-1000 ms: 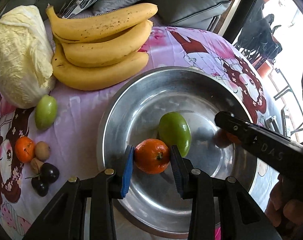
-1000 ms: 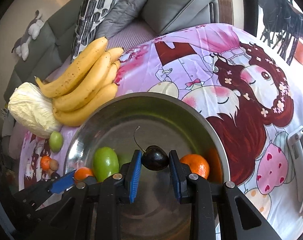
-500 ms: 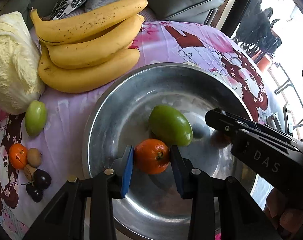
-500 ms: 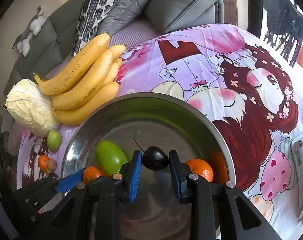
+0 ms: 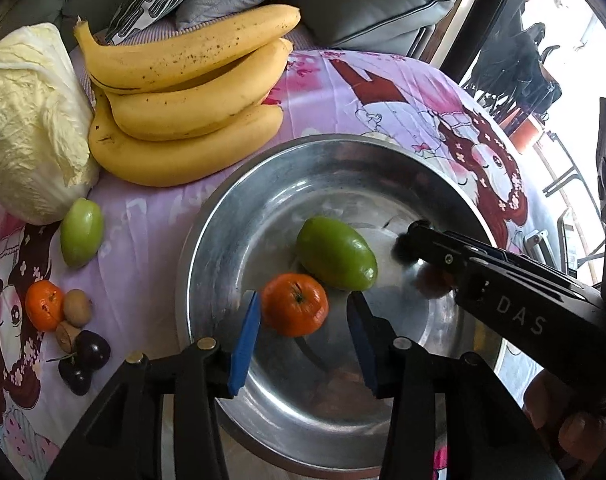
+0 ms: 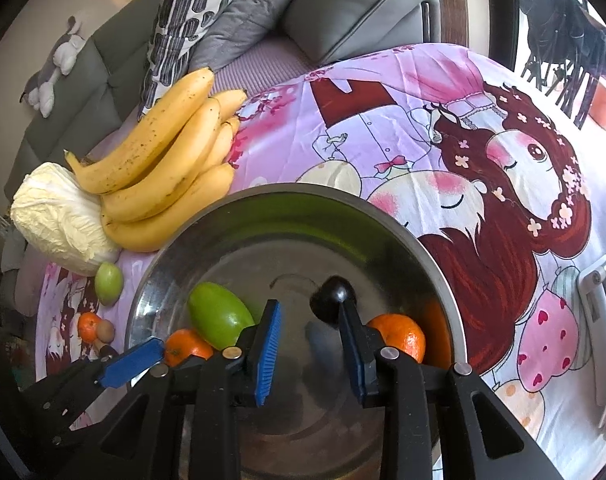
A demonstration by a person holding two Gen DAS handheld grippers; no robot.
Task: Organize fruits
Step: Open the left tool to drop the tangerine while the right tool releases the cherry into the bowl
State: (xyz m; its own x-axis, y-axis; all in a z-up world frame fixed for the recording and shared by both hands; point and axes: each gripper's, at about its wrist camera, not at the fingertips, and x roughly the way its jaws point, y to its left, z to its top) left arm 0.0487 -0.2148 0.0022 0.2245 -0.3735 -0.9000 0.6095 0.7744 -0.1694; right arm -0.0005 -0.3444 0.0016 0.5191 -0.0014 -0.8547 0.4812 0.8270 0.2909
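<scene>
My left gripper is over the near side of the steel bowl, jaws opening; the tangerine sits between the blue pads with a gap on each side, resting on the bowl floor, not gripped. It touches the green mango just behind it.

My right gripper is also in the bowl, jaws opening, fairly narrow. The dark cherry lies on the bowl floor at the tip of its right finger, left pad clear of it, so not held. A second tangerine sits against the bowl's right wall, just beside that finger.

Still outside on the pink cartoon-print cloth over the surface: banana bunch, napa cabbage, small green mango, another tangerine, two small brown fruits, two dark cherries. All are left of the bowl. Grey cushions lie behind.
</scene>
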